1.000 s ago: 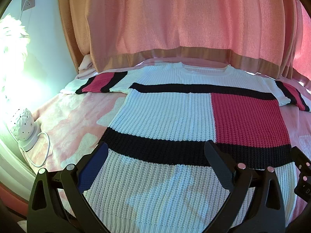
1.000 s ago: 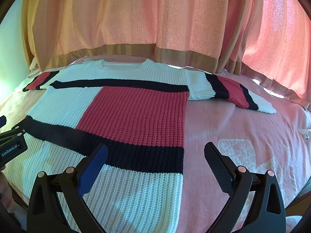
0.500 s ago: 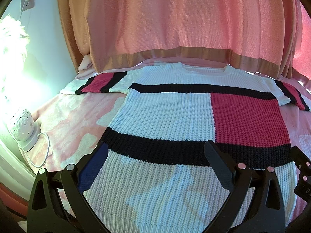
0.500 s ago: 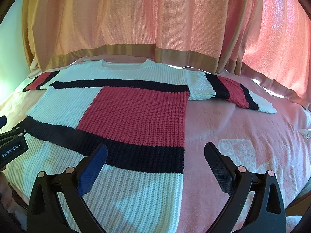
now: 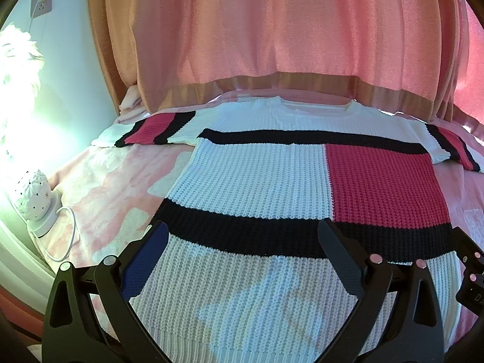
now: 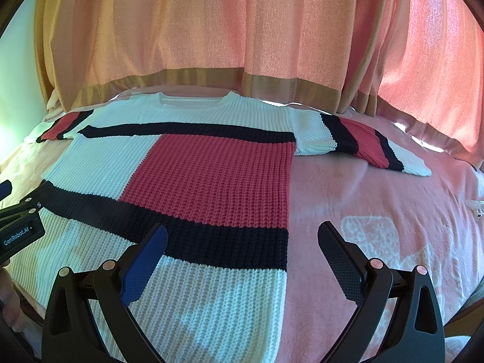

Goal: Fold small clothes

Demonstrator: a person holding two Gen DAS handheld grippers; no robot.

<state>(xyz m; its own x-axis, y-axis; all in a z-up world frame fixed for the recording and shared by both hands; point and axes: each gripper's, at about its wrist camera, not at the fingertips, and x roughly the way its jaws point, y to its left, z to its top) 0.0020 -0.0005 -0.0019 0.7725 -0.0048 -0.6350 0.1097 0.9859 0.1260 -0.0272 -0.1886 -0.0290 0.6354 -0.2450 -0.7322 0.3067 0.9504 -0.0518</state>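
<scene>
A knit sweater (image 5: pixel 257 187) in white, black and red blocks lies flat on a pink bed, collar toward the curtain, both sleeves spread outward. My left gripper (image 5: pixel 242 236) hovers open over its lower left hem, nothing between the fingers. My right gripper (image 6: pixel 242 236) is open above the sweater (image 6: pixel 211 175) near its lower right corner, also holding nothing. The left sleeve (image 5: pixel 154 128) and right sleeve (image 6: pixel 360 143) lie on the blanket. The left gripper's body (image 6: pixel 18 227) shows at the right wrist view's left edge.
A pink blanket (image 6: pixel 378 211) covers the bed right of the sweater. Pink curtains (image 5: pixel 272 30) hang behind. A white perforated lamp (image 5: pixel 33 199) with a cable sits at the bed's left edge, under a wall socket (image 5: pixel 40 5). A small white cable end (image 6: pixel 476 205) lies far right.
</scene>
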